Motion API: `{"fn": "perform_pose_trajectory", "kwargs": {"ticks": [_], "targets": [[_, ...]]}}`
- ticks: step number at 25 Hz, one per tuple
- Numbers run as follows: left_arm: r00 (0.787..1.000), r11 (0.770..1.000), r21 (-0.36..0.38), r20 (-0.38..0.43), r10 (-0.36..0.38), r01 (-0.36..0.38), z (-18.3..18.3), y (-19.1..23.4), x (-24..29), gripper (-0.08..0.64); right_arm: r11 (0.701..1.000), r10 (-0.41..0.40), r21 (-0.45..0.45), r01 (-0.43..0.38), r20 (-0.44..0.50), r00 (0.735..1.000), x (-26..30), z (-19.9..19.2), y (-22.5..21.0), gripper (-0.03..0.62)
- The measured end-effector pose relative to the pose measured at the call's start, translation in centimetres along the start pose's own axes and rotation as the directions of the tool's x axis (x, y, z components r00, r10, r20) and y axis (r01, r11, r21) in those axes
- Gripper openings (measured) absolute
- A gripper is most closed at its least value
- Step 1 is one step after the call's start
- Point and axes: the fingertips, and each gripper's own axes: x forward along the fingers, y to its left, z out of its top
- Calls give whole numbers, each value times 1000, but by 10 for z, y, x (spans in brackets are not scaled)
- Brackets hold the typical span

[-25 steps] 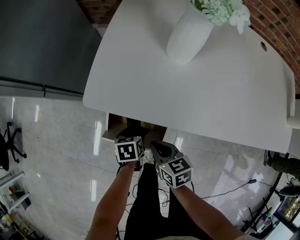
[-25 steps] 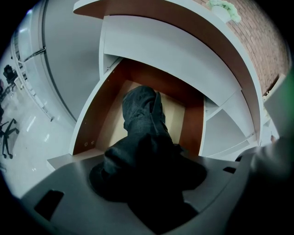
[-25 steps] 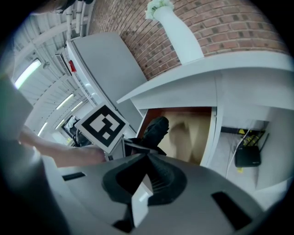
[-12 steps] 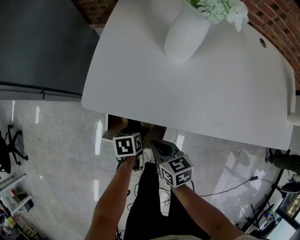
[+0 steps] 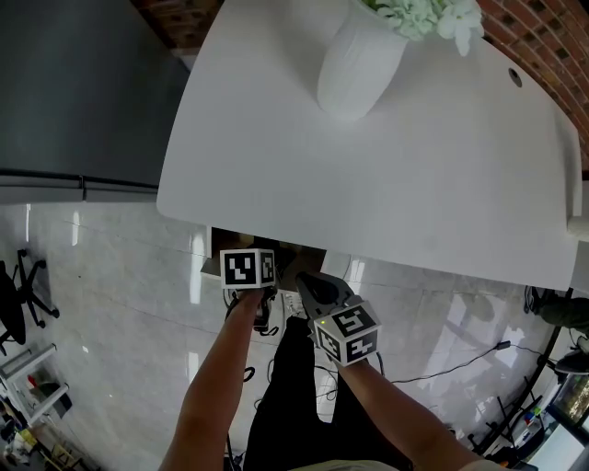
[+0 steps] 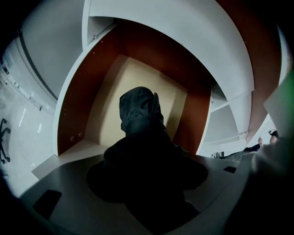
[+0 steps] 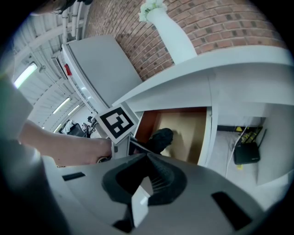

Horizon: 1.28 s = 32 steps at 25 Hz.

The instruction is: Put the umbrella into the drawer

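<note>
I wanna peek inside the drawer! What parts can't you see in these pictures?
Left gripper view: the dark umbrella blocks the jaw tips and part of the drawer floor.
Head view: the table hides nearly all the drawer.
Head view: the top edge cuts off the flowers in the vase.

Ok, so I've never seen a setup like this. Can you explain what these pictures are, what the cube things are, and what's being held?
There is no robot here. A person holds a two-jaw hand tool in each hand, and the patterned cubes are parts of those tools. One picture comes from a camera on the person's head, looking down. The other two come from cameras riding on the tools. On the white desk stands a white vase of pale flowers. Under the desk a drawer is open. The left gripper is clamped on a dark folded umbrella, which points into the drawer. The right gripper is shut and holds nothing.
</note>
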Motion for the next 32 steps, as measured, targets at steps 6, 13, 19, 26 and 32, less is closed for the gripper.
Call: {"fn": "perform_pose_trajectory", "kwargs": {"ticks": [6,13,19,26,32], "targets": [[1000,1000,18,-27,1,-1,-3,-2,6,281,1000,-6,12,6,6,1000,-1,1,-3,17],[996,998,69,-82,20,-14,-8,-5,15,301,1000,-20,23,20,9,1000,-4,0,-9,17],[992,996,88,-120,26,-16,-10,-6,19,301,999,-30,24,30,16,999,-9,2,-14,17],[996,996,89,-87,33,-25,-8,-6,18,301,999,-43,21,42,20,999,-19,4,-17,17],[995,995,37,-24,94,-93,-7,1,11,301,998,-55,22,54,24,998,-35,4,-21,17]]}}
